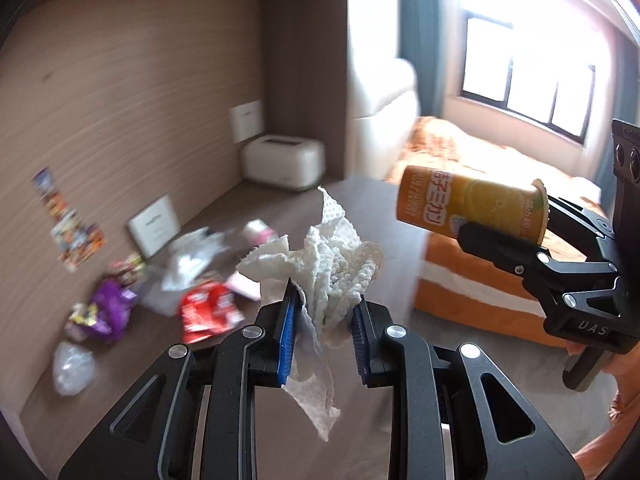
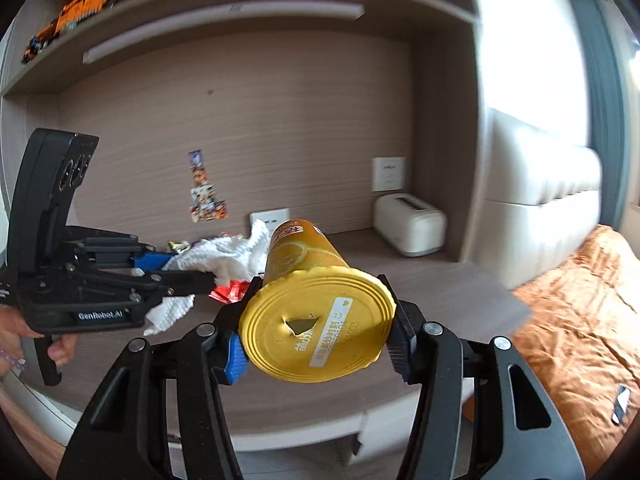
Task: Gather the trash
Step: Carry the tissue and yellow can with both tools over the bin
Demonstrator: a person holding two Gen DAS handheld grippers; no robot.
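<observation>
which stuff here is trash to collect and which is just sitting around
Trash for the job:
- crumpled paper towel, held by the left gripper
- orange cup, held by the right gripper
- red wrapper, purple wrapper and clear plastic bag on the desk

Just lying about:
- white toaster
- stickers on the back panel
- bed

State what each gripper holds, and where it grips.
Left gripper pinches the crumpled paper towel mid-bundle. Right gripper clamps the orange cup across its yellow-lidded end.
</observation>
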